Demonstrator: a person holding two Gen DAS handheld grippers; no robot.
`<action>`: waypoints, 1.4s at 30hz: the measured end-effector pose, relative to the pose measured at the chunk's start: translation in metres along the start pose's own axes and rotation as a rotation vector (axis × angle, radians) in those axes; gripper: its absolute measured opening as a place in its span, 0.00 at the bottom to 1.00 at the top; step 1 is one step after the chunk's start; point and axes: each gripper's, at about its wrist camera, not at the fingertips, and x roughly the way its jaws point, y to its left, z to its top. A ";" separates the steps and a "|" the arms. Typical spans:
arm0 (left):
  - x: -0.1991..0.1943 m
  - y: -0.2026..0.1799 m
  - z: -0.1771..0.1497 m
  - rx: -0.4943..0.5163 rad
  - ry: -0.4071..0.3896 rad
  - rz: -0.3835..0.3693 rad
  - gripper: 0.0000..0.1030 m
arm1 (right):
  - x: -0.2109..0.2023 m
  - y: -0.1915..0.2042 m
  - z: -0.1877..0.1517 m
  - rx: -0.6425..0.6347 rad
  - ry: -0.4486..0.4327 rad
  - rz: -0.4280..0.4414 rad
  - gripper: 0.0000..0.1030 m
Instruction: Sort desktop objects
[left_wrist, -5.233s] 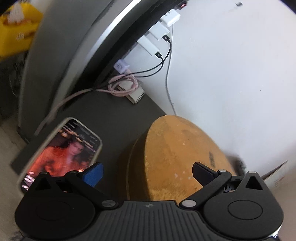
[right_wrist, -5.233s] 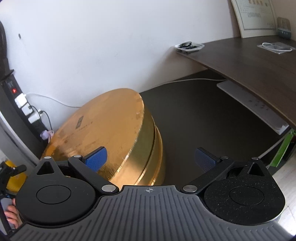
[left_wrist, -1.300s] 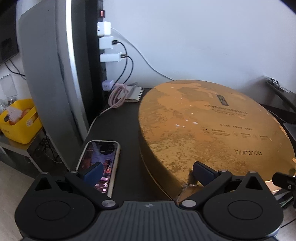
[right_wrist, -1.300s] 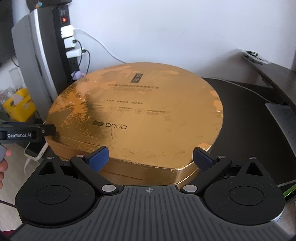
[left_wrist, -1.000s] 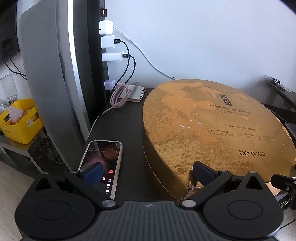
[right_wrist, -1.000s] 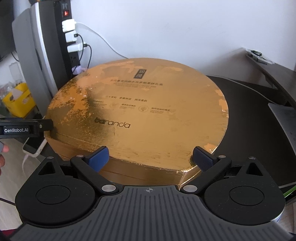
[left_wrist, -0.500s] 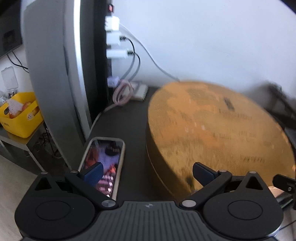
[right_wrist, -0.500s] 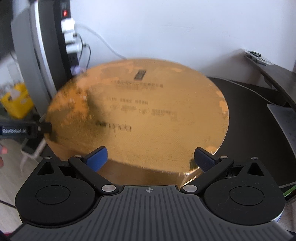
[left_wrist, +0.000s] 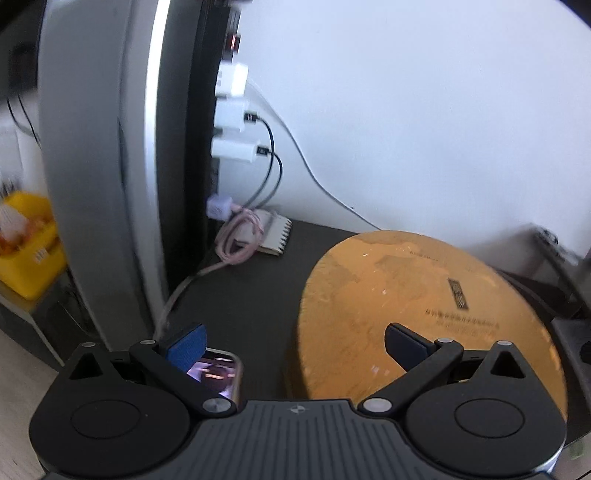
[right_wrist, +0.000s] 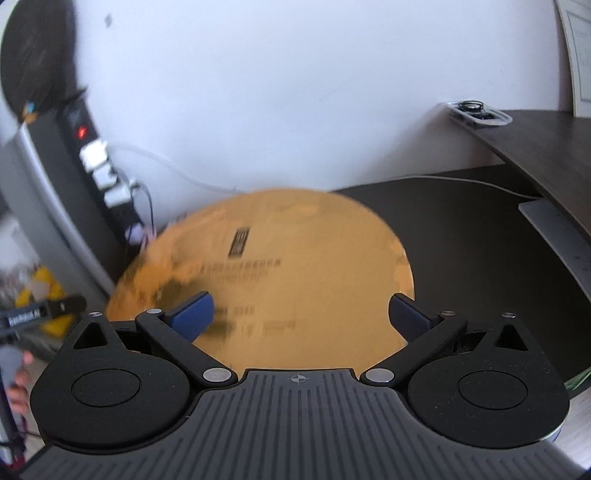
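Right gripper (right_wrist: 299, 314) hangs above the gold box (right_wrist: 295, 266), jaws just spread wide, nothing between the pads! Left gripper (left_wrist: 295, 341) is released too, one blue finger (left_wrist: 186, 341) over the lit phone (left_wrist: 218, 374), the other over the box's near edge. That round box sits flat on the dark worktop (left_wrist: 255, 299), phone just beside it. Behind them, a pink cable (left_wrist: 238, 242) coils below white chargers (left_wrist: 232, 116) by the wall.

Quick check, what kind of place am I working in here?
Probably a home or small office desk corner: dark desk, power strip with chargers plugged in, a phone beside a round gold box.
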 end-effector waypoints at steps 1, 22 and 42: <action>0.007 -0.001 0.004 -0.016 0.015 -0.012 0.99 | 0.005 -0.002 0.006 0.011 -0.003 0.002 1.00; 0.098 -0.010 0.031 -0.002 0.138 -0.005 0.96 | 0.135 -0.010 0.056 0.032 0.099 -0.037 0.88; 0.119 -0.004 0.039 0.002 0.203 -0.038 1.00 | 0.172 0.024 0.063 -0.192 0.184 -0.154 0.96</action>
